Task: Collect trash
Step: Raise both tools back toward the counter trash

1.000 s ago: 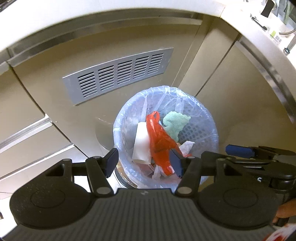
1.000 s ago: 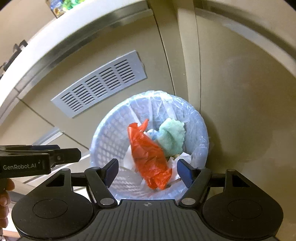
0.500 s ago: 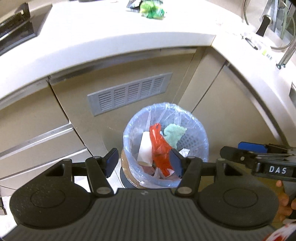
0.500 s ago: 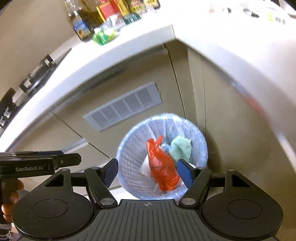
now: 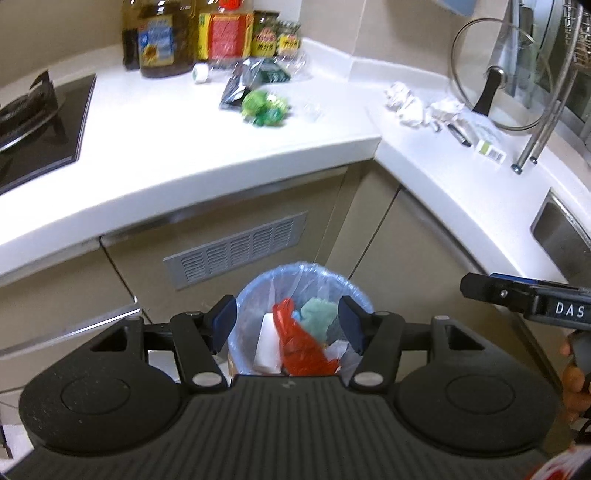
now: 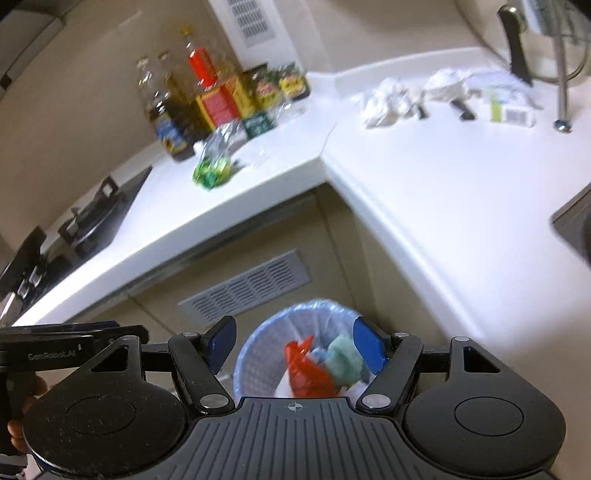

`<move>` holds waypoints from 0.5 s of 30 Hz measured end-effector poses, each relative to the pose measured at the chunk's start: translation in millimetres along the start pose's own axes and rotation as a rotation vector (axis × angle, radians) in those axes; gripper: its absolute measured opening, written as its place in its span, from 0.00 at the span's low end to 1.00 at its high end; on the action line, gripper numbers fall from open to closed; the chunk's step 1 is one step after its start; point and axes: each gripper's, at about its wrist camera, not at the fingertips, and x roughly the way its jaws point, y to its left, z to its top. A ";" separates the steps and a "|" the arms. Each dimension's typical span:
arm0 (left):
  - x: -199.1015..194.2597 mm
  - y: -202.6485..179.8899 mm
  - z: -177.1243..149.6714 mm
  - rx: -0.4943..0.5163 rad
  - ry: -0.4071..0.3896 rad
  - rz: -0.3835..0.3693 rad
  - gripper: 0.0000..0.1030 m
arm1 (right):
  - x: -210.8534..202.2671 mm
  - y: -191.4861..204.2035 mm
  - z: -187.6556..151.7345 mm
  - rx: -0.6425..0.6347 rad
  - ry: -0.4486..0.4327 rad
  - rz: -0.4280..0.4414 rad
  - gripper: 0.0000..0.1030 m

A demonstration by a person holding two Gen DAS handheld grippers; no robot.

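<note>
I held both claws above the lined waste basket [image 5: 301, 273] that stood on the floor in the corner of a kitchen, against the beige cabinet fronts and just below a grey vent grille [image 5: 236, 254]. My left gripper [image 5: 287, 325] was spread wide, its blue-padded fingers [image 5: 223, 322] parted and gripping nothing, the basket showing between them. My right gripper [image 6: 294, 345] was likewise wide apart and empty, its pads [image 6: 367, 347] framing the same basket [image 6: 258, 354] from a slightly different side.

Inside the basket lay a crumpled red plastic bag [image 5: 299, 343], a pale green wad [image 5: 317, 317] beside it, and a white piece [image 5: 269, 347] against the liner on the left.

Up on the white countertop [image 5: 177, 147], well apart from the basket, more litter remained: a green crumpled wrapper [image 5: 265, 108] near a dark foil packet [image 5: 236, 88], and several balls of white crumpled paper [image 5: 410, 105] toward the sink side. Bottles and jars [image 5: 207, 33] stood at the back wall, a black stove [image 5: 33, 122] sat on the left, and a glass pot lid [image 5: 496, 74] leaned upright at the far right. The right-hand view was blurred.
</note>
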 end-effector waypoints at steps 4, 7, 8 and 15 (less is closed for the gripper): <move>-5.2 -8.3 7.6 0.020 -0.026 -0.001 0.56 | -14.8 -10.9 3.6 0.018 -0.036 -0.023 0.68; -6.9 -12.8 13.0 0.028 -0.043 0.001 0.56 | -25.5 -20.3 6.3 0.027 -0.058 -0.040 0.68; -7.6 -13.8 14.2 0.029 -0.048 0.002 0.56 | -28.0 -23.5 7.1 0.030 -0.064 -0.046 0.68; -9.1 -18.7 28.0 0.042 -0.076 0.003 0.56 | -41.5 -46.6 17.6 0.051 -0.109 -0.089 0.68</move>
